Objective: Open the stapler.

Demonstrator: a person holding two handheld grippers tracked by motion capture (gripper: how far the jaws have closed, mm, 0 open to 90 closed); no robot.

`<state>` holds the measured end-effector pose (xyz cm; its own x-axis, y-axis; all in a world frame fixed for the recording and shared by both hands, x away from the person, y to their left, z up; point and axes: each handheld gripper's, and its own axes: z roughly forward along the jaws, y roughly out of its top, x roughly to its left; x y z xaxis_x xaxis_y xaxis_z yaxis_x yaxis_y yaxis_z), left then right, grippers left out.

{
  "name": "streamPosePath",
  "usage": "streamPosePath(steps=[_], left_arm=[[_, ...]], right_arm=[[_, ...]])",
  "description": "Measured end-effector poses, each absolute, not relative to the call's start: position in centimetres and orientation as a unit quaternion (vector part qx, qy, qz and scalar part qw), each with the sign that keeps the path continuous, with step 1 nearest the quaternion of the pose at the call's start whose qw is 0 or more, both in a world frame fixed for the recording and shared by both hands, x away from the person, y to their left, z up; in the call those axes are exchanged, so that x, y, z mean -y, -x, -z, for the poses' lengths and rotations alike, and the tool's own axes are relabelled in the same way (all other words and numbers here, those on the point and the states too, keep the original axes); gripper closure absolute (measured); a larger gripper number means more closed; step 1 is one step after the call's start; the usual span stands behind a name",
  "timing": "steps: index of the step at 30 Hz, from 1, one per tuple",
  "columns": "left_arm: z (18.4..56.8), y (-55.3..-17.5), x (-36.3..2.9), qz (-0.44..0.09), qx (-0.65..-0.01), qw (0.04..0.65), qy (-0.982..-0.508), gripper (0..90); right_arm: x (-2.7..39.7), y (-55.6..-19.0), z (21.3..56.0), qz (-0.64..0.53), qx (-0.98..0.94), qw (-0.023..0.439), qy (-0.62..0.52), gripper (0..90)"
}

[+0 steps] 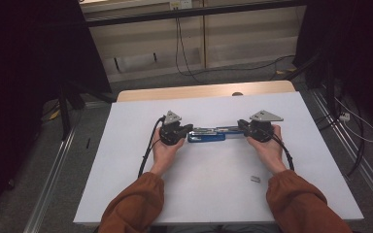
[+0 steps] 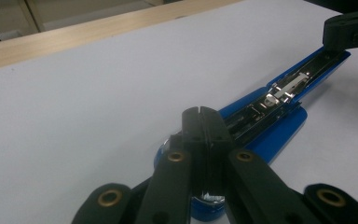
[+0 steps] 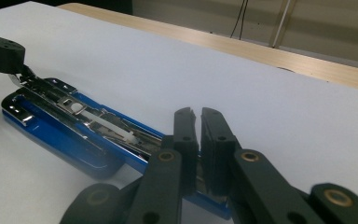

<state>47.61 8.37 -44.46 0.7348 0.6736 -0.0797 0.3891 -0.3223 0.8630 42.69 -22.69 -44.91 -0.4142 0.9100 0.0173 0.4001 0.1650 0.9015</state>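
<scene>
1. High view looks down on a white, matte sheet-covered table [image 1: 126, 184] with a pale wooden strip along its far edge [image 1: 204, 91]. A person in rust-orange sleeves [image 1: 136, 204] holds a black two-jaw gripper in each hand.
2. At mid-table lies a blue stapler opened out flat [image 1: 209, 134], with glossy blue plastic shells and a bright metal staple channel. In the right gripper view the channel shows a white plastic pusher and shiny steel rails [image 3: 93, 122].
3. The left gripper [image 1: 187, 128] pinches the stapler's left end; in the left gripper view its jaws are pressed nearly together over the blue end, with a thin slit between them [image 2: 200, 135].
4. The right gripper [image 1: 243, 126] pinches the opposite end; in its own view the jaws stand close together on the blue arm [image 3: 198, 149], a narrow gap at the tips.
5. Each gripper carries a grey three-cornered plate [image 1: 172, 116], and a black cable [image 1: 145, 153] trails toward the near edge.
6. Wide bare white surface lies on all sides of the stapler; the table edges are well apart from it.
7. A small silvery block, perhaps staples, lies near the right forearm [image 1: 255, 178], apart from everything.
8. Beyond the table are grey floor, hanging cables [image 1: 179, 43] and dark curtains [image 1: 24, 58].
</scene>
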Motion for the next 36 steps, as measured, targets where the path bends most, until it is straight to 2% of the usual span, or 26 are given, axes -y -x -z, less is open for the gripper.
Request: streamPosePath(steps=[3,9,12,13,15,18,21,25,28,30,36], left_arm=[[44.4,-47.5,-8.2,-0.155,-0.332,0.482,-0.796,89.1],[43.6,-47.5,-8.8,-0.154,-0.34,0.498,-0.783,79.9],[43.6,-47.5,-9.0,-0.144,-0.344,0.501,-0.781,70.0],[43.6,-47.4,-9.1,-0.146,-0.35,0.497,-0.78,65.6],[43.5,-47.4,-9.3,-0.144,-0.354,0.496,-0.78,56.2],[43.3,-47.3,-9.4,-0.147,-0.359,0.496,-0.776,44.2],[43.1,-47.1,-9.3,-0.153,-0.358,0.488,-0.781,32.1],[43.0,-46.7,-9.2,-0.157,-0.351,0.478,-0.79,19.4],[42.9,-46.4,-9.2,-0.163,-0.351,0.48,-0.788,13.2],[42.8,-46.2,-9.2,-0.158,-0.346,0.481,-0.79,12.3],[42.5,-45.0,-9.9,-0.162,-0.334,0.488,-0.79,7.3]], right_arm=[[22.8,-42.6,44.8,-0.466,-0.707,0.28,-0.451,82.6],[23.0,-42.6,44.7,-0.474,-0.705,0.278,-0.447,77.1],[23.2,-42.5,44.6,-0.481,-0.699,0.278,-0.449,72.9],[23.4,-42.4,44.5,-0.486,-0.697,0.272,-0.452,65.3],[23.6,-42.3,44.4,-0.485,-0.699,0.27,-0.452,56.7],[23.8,-42.1,44.4,-0.488,-0.703,0.265,-0.444,49.6],[23.8,-42.0,44.4,-0.486,-0.707,0.261,-0.443,36.5],[23.8,-41.9,44.4,-0.483,-0.707,0.257,-0.448,23.6],[23.9,-41.8,44.3,-0.484,-0.707,0.249,-0.452,17.8],[23.9,-41.6,44.1,-0.485,-0.707,0.245,-0.453,13.4],[24.2,-40.8,43.7,-0.487,-0.708,0.241,-0.451,9.7]])
